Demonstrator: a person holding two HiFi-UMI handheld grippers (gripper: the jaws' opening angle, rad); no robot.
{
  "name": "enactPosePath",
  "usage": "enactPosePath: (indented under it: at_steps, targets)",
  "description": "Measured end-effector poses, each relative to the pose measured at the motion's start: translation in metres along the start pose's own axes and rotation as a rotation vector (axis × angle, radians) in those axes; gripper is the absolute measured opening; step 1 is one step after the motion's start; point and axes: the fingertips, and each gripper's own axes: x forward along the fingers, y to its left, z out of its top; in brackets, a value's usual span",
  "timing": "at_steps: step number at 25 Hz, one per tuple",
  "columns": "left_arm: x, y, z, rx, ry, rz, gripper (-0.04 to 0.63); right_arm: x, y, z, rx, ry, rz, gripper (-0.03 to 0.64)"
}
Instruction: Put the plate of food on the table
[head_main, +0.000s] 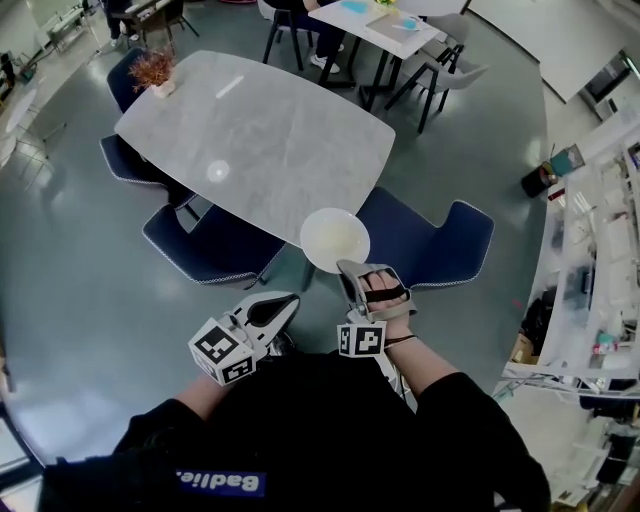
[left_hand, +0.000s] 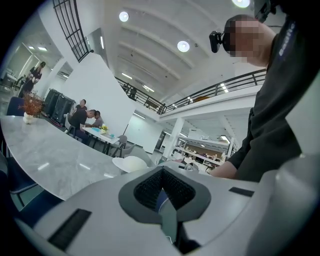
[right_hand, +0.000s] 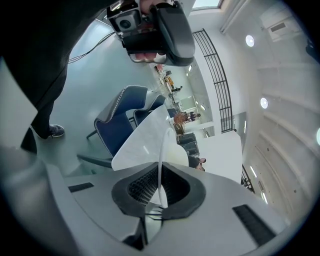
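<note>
The big grey table (head_main: 260, 130) in front of us carries only a small potted plant (head_main: 155, 72) at its far end, so there is plenty of room to set something down. Two blue chairs (head_main: 215, 245) flank the near edge where we stand. The white plate (head_main: 335, 240) is not on the table yet. It hangs in the air at that near edge, between the chairs, and we cannot tell whether it is over the top or just short of it. Its middle looks faintly yellowish, but we cannot make out the food. Our right gripper (head_main: 352, 268) has its jaws pinched narrow on the plate's rim, so the pick-up is done. We judge that moving it over the top, lowering it and letting go remain. Our left gripper (head_main: 288, 300) is closed on nothing, near our body.
</note>
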Motion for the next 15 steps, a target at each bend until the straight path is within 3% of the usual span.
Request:
enactPosePath:
  at_steps: [15]
  targets:
    - [0.027, 0.029, 0.010, 0.011, 0.008, 0.053, 0.008, 0.046, -0.007, -0.022, -0.010, -0.036, 0.022, 0.017]
